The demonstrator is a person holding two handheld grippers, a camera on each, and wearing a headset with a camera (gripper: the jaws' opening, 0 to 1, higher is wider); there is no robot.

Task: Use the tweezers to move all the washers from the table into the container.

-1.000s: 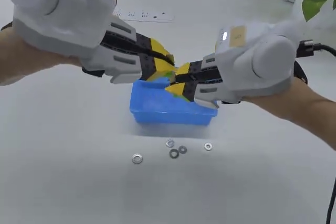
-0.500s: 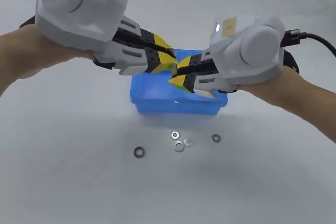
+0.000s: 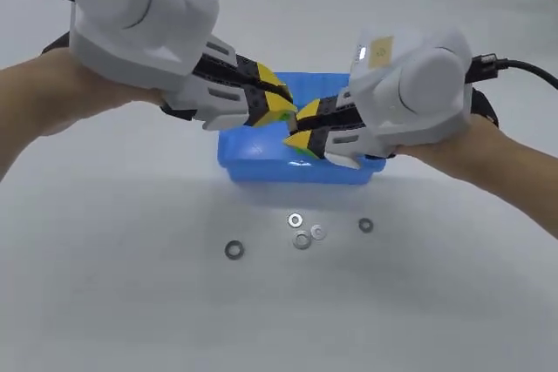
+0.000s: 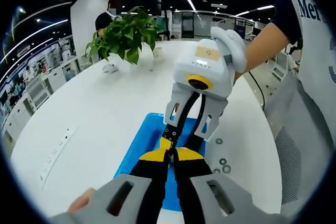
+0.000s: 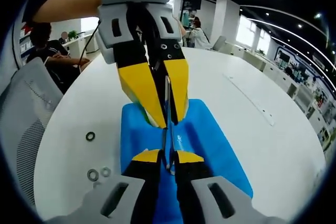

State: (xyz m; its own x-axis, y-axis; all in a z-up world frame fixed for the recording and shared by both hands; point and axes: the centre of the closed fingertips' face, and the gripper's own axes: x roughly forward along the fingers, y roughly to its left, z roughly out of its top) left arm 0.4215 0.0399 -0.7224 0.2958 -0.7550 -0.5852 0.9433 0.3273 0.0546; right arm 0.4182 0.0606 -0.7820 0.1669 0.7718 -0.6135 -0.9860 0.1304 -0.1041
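Hovering still tip to tip over the blue container (image 3: 261, 167), the left gripper (image 3: 277, 109) and right gripper (image 3: 296, 134) keep their fingers pinched shut on the tweezers (image 5: 168, 124), while five washers (image 3: 302, 240) remain on the near tabletop (image 3: 131, 302), none moved yet.

Shiny metal washers (image 3: 296, 220); smooth glossy plastic container (image 3: 261, 169); matt, smooth table (image 3: 131, 302); thin bare metal tweezers (image 5: 167, 125)

"mer" on person's shirt (image 4: 315, 35)
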